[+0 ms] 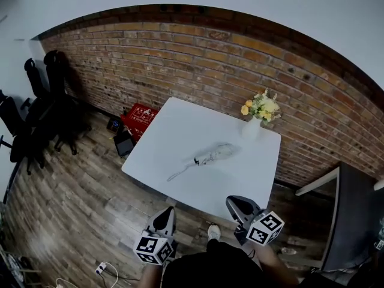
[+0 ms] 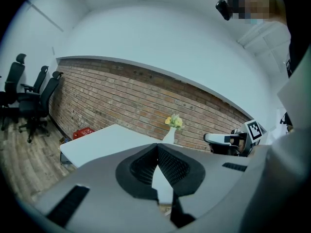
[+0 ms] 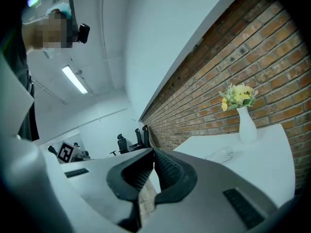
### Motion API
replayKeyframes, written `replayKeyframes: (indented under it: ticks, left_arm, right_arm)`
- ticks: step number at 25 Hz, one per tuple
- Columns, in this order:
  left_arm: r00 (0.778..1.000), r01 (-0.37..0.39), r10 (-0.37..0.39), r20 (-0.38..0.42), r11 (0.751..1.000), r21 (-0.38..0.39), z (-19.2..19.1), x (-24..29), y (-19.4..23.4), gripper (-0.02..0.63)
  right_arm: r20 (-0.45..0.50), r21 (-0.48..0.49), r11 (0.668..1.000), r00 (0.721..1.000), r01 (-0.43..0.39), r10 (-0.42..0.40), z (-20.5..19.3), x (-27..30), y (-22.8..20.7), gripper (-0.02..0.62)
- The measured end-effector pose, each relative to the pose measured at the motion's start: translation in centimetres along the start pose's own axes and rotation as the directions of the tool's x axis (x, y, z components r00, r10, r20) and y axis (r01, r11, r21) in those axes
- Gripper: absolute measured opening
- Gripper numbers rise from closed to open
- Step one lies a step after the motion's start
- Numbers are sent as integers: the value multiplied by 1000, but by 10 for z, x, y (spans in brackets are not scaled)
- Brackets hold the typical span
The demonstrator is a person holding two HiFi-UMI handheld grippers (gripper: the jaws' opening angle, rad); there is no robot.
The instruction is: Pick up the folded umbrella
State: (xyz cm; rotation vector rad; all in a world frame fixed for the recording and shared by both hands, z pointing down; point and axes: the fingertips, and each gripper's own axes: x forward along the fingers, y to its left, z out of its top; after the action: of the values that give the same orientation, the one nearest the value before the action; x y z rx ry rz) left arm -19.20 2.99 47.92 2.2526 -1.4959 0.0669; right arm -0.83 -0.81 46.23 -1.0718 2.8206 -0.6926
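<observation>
The left gripper's [image 2: 157,147] fingers are pressing together at their tips and gripping nothing. The right gripper's [image 3: 153,152] fingers are likewise meeting tip to tip, with nothing between them. Both are hanging short of the surface's [image 1: 174,134] near edge, touching nothing on it.

The folded umbrella [image 1: 207,156] is lying flat near the middle of the white surface, well apart from both grippers, its thin end pointing towards the near left corner. A white vase [image 1: 251,128] of yellow flowers is standing at the far right corner, close to the brick wall [image 1: 180,59]. Black office chairs [image 1: 42,101] are standing at the left on the wooden floor [image 1: 72,197], and a red crate [image 1: 139,117] is sitting on the floor beside the surface's left edge.

Only the head view is showing the crate and the person's shoe below. The right gripper view is catching the umbrella as a pale shape before the vase, plus a ceiling light strip [image 3: 74,79]; the left gripper view is showing the vase, while the umbrella is not showing there.
</observation>
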Motion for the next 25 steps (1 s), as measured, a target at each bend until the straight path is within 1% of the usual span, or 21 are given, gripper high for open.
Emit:
replayKeyframes:
  ticks: [5,8,11,15,21,25]
  left_arm:
    - [1000,-18,18,-9,1000,5,6,40,-12,14]
    - [1000,-17,17,-4,1000,-4,9,64,-22,14]
    - [1000,-13,14,-20,1000,8,9,83,-35,14]
    - [998,-30,31,-46,999,22,3,100,-43,14]
    - [995,-58,60,-75,998,29,-4,118,-49,14]
    - [993,-61,66,-95,997,54,-4,124,-49,14]
  right_arm:
    - [-25,15,1000,999,-19,20,7,5,-38,23]
    - [-47,30,999,998,-38,40,9,8,-60,23]
    - [-63,37,998,996,-59,61,13,11,-79,23]
    - [-80,15,995,991,-103,104,18,14,-93,23]
    - [-99,23,992,988,-120,122,14,16,-113,23]
    - [-106,43,992,986,-121,125,8,18,-114,23]
